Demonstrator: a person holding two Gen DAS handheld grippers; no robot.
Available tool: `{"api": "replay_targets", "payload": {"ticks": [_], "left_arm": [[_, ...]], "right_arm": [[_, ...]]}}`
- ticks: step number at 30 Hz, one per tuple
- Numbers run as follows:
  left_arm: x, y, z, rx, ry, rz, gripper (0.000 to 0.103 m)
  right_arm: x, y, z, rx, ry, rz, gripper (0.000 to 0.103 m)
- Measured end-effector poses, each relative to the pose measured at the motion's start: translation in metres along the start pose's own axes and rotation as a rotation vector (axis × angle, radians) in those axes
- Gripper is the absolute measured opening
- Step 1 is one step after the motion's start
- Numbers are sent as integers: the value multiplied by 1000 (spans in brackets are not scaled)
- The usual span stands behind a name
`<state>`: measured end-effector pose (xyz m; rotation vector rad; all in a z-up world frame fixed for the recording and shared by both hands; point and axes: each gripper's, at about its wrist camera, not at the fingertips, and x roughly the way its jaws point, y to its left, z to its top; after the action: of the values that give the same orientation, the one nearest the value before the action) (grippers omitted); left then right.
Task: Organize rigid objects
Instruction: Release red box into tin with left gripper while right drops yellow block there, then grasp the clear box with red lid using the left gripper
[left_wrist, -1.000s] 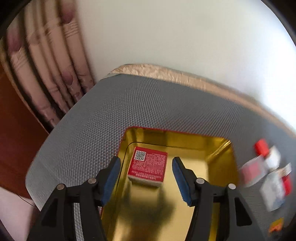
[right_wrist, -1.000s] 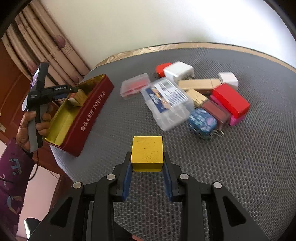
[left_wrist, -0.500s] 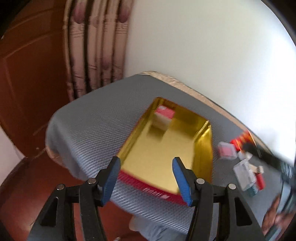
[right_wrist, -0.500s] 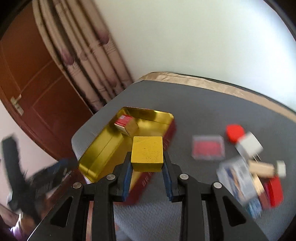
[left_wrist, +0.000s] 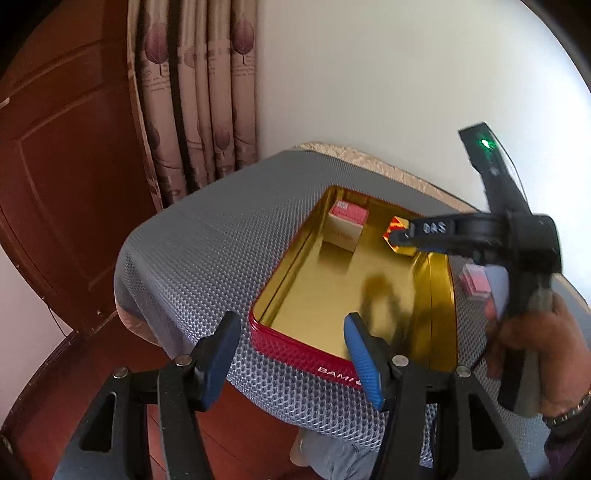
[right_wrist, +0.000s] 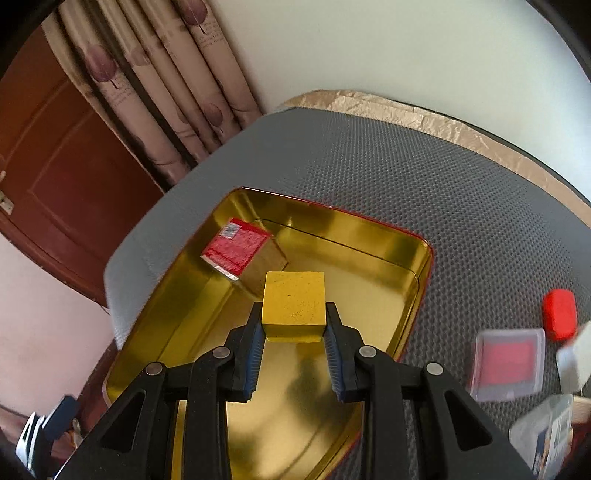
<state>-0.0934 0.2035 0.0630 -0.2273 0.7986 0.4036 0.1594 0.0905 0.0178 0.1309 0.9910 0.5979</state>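
Note:
My right gripper (right_wrist: 294, 347) is shut on a yellow cube (right_wrist: 294, 306) and holds it above the inside of a red tin with a gold lining (right_wrist: 399, 258). A red-topped box (right_wrist: 236, 250) lies in the tin's far left corner. In the left wrist view my left gripper (left_wrist: 291, 354) is open and empty, off the near end of the tin (left_wrist: 295, 350). The right gripper (left_wrist: 400, 236) with the cube (left_wrist: 397, 225) reaches in over the tin's far right, beside the red-topped box (left_wrist: 345, 223).
The tin sits on a grey mesh mat (right_wrist: 443, 177) over a table. To the right lie a clear case with a red insert (right_wrist: 508, 363), a red lump (right_wrist: 559, 314) and other small boxes. A curtain (left_wrist: 192, 110) and a wooden door (left_wrist: 55, 166) stand at the left.
My right gripper has carried the yellow cube from above the mat to over the tin. My left gripper has pulled back out of the tin, leaving the red-topped box inside.

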Motion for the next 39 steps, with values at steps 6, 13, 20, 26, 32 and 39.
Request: {"api": "replay_targets", "payload": {"ticks": [6, 13, 20, 26, 32, 39], "left_arm": [[9, 2, -2, -6, 23, -6, 60], [18, -1, -5, 6, 54, -8, 60], [7, -15, -8, 73, 14, -43, 60], [-20, -53, -12, 263, -75, -170, 60], [-14, -115, 5, 493, -25, -429, 60], [30, -205, 30, 940, 67, -515, 60]], "right_arm": [[18, -1, 7, 4, 18, -8, 32], [-20, -11, -5, 57, -106, 66, 56], [-141, -74, -109, 78, -320, -39, 94], [-206, -166, -206, 78, -313, -488, 99], [-217, -265, -245, 292, -204, -632, 99], [-209, -299, -257, 418, -173, -552, 101]]}}
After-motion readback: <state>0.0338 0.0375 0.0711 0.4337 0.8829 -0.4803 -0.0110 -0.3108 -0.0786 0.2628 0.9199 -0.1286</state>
